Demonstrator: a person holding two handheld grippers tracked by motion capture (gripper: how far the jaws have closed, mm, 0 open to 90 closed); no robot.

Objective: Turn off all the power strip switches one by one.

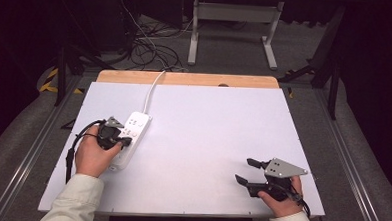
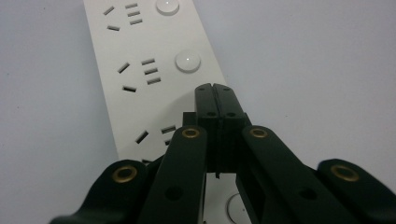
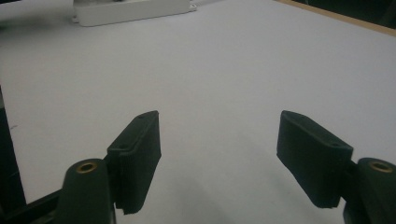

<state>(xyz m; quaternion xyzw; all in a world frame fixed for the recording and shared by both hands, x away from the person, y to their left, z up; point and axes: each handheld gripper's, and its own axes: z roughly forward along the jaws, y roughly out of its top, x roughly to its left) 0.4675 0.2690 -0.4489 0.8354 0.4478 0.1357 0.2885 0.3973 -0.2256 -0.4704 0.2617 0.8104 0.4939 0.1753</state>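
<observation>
Smooth white plastic power strip (image 2: 154, 70)

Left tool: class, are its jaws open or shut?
Shut. In the left gripper view the left tool has both jaws pressed together, nothing between them, above the white power strip.

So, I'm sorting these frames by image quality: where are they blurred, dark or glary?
High view: the white table is evenly lit, the surroundings fall nearly black. Left gripper view: the power strip is sharp with small glints on its round buttons, while the shut left gripper blurs near the lens. Right gripper view: the open right gripper casts faint shadows; focus is soft throughout.
</observation>
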